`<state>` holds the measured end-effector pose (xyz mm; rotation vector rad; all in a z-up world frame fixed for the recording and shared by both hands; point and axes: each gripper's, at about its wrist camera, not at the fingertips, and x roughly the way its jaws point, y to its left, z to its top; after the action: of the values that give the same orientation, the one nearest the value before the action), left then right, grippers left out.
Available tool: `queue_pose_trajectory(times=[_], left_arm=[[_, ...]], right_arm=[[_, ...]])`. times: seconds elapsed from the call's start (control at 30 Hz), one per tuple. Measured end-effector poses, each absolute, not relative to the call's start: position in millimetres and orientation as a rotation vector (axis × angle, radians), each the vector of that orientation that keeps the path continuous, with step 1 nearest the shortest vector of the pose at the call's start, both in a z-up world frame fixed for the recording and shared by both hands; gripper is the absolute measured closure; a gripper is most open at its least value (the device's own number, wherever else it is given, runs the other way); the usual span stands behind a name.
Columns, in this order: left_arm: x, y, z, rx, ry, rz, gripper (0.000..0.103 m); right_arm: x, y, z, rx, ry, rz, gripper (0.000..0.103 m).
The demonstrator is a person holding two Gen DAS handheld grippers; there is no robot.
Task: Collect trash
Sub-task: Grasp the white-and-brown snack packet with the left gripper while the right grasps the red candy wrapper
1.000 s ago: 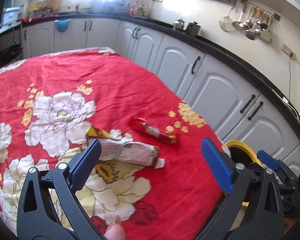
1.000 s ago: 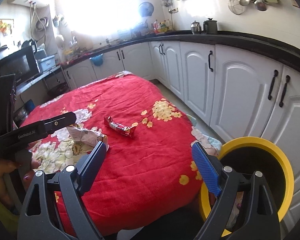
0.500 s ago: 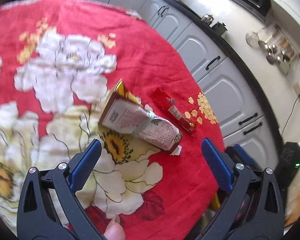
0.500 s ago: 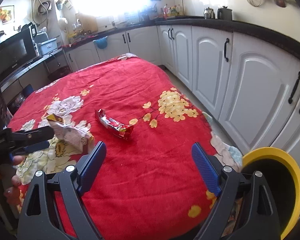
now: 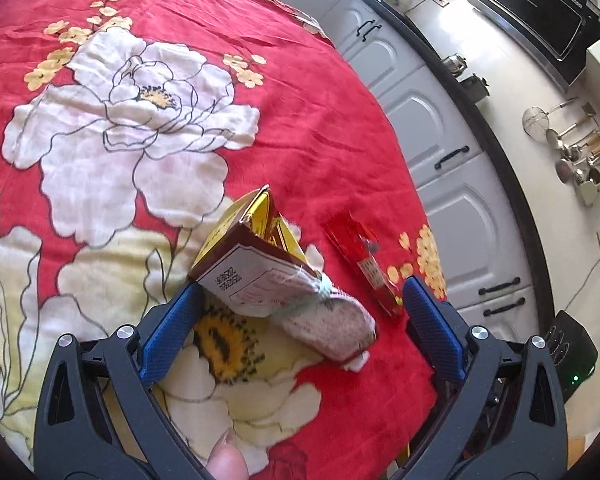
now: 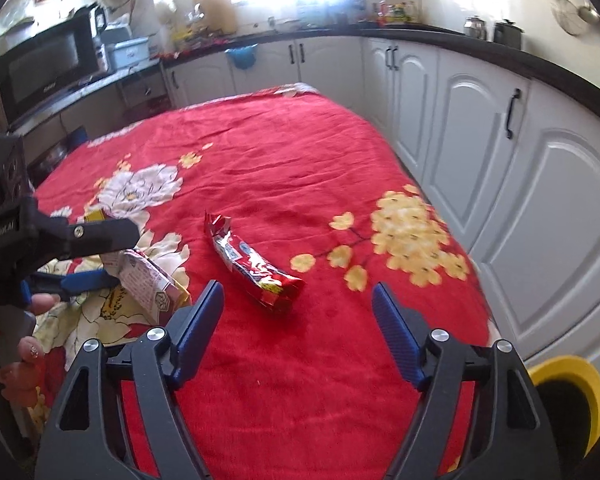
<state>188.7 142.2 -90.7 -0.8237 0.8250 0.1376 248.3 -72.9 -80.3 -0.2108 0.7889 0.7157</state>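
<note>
A crumpled white and brown snack packet (image 5: 284, 292) with a yellow inside lies on the red flowered cloth (image 5: 292, 120). My left gripper (image 5: 296, 320) is open, its blue jaws either side of the packet's near end. The packet also shows in the right wrist view (image 6: 148, 280). A shiny red wrapper (image 6: 256, 268) lies to its right and shows in the left wrist view (image 5: 364, 268) too. My right gripper (image 6: 298, 336) is open and empty, just short of the red wrapper. A yellow-rimmed bin (image 6: 568, 400) stands beyond the cloth's right edge.
White kitchen cabinets (image 6: 520, 168) under a black counter run along the right of the cloth. A microwave (image 6: 48, 64) stands at the far left. The left gripper's body (image 6: 40, 248) reaches in from the left in the right wrist view.
My left gripper has come down and forward until its jaws flank the packet. My right gripper has moved left and forward from the bin toward the red wrapper.
</note>
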Motion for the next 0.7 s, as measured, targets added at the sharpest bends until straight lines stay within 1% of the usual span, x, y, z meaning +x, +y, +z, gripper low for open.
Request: queue_pose_trajectory(times=[0.13,0.17,0.3,0.37,0.4,0.47,0.5,0.6,0.63,0.7], left_arm=[[194.7,145.2,-91.9,-0.798,0.822,0.163,0.017],[196.1,145.7,-92.0,-0.787,0.821,0.17,0.02],[199.8,146.6,-92.6,-0.749,0.819,0.193,0.026],[200.9,147.2,-92.7,-0.732,0.815,0.204,0.032],[201.4,147.5,-92.8,-0.717,0.814,0.215,0.034],[201.1,147.6,-93.2,-0.697,0.812,0.228,0.043],[200.7,148.2,-93.4,-0.688,0.809,0.232,0.045],[199.1,148.9,-94.0,-0.678,0.805,0.235,0.056],[198.0,149.2,-94.5,-0.676,0.803,0.234,0.061],[196.7,148.3,-94.1,-0.663,0.804,0.225,0.066]], right_arm=[[259.2,-61.9,-91.3,-0.239,0.828,0.72,0.04],[261.2,-59.8,-93.5,-0.242,0.836,0.722,0.046],[262.7,-54.4,-99.3,-0.244,0.852,0.742,0.062],[261.6,-55.4,-99.5,-0.23,0.851,0.755,0.075],[261.9,-55.7,-99.5,-0.225,0.85,0.755,0.077],[258.8,-59.5,-99.8,-0.203,0.848,0.758,0.085],[256.7,-62.0,-100.1,-0.192,0.845,0.758,0.085],[249.7,-68.3,-100.5,-0.169,0.837,0.756,0.091],[247.0,-70.7,-100.3,-0.162,0.833,0.756,0.092],[241.3,-75.1,-100.2,-0.151,0.825,0.753,0.092]])
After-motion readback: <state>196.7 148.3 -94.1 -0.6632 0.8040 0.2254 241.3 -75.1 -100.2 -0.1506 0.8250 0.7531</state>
